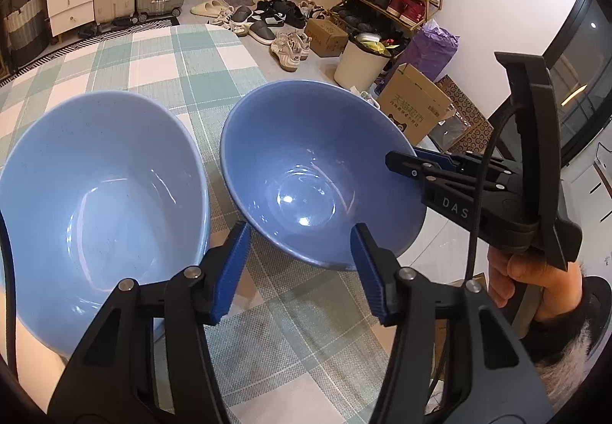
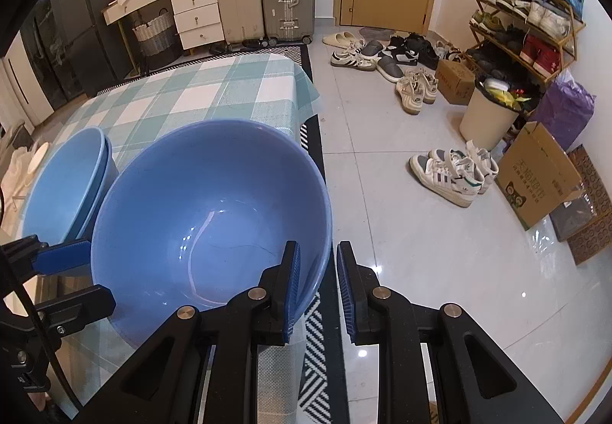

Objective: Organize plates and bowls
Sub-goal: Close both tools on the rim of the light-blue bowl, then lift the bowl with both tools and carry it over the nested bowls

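Left wrist view: the darker blue bowl (image 1: 306, 163) sits near the edge of the checked tablecloth (image 1: 153, 68), just beside the lighter blue bowl (image 1: 95, 202). The right gripper (image 1: 401, 160) is pinched onto its right rim. The left gripper (image 1: 300, 251) has its jaws apart around the bowl's near side, and I don't see the pads pressing on anything.

Right wrist view: one pad is inside the bowl and one outside, clamped on the wall. The lighter bowl shows a second rim, so it's probably a nested pair.

My guess is the dark bowl gets nested into those. A one-sided rim pinch will want to tip, so I'd steady it with the left, lift clear of the neighbour's rim, then lower it centred.
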A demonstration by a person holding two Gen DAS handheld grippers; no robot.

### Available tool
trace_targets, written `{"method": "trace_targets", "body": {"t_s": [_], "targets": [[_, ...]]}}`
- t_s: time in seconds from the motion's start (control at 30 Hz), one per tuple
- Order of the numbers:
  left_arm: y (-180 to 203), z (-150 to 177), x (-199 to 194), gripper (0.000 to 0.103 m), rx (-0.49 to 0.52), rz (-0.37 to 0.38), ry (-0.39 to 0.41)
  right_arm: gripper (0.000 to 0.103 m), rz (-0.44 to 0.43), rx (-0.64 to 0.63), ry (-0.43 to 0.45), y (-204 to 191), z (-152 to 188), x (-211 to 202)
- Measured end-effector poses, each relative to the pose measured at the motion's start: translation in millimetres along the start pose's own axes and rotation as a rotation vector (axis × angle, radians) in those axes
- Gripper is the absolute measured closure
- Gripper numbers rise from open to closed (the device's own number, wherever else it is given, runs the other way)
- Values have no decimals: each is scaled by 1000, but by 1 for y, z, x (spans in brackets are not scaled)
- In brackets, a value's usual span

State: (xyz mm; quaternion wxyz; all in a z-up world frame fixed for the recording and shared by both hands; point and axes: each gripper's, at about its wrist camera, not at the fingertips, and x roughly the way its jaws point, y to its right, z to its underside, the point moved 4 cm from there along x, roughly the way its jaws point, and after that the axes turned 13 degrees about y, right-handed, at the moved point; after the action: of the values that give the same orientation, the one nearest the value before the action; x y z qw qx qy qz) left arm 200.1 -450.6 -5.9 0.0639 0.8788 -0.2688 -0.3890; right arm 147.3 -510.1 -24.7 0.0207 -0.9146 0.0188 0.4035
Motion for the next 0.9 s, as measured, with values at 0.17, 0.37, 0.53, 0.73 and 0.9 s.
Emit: {"method": "trace_targets", "body": {"t_s": [0.17, 0.37, 0.53, 0.73, 0.9], "targets": [[-3, 0, 4, 62, 7, -13, 7, 88, -9, -7, 4, -1, 1, 3], [-5, 0, 8, 72, 34, -23, 5, 88, 17, -25, 25, 0, 1, 0], [-4, 0, 9, 72, 40, -15, 10, 88, 25, -29, 31, 0, 0, -5], [2, -2, 0, 72, 63, -1, 34, 88, 40, -34, 43, -1, -2, -17], [9, -8, -16, 72, 80, 7, 62, 88, 52, -43, 66, -3, -7, -33]]}}
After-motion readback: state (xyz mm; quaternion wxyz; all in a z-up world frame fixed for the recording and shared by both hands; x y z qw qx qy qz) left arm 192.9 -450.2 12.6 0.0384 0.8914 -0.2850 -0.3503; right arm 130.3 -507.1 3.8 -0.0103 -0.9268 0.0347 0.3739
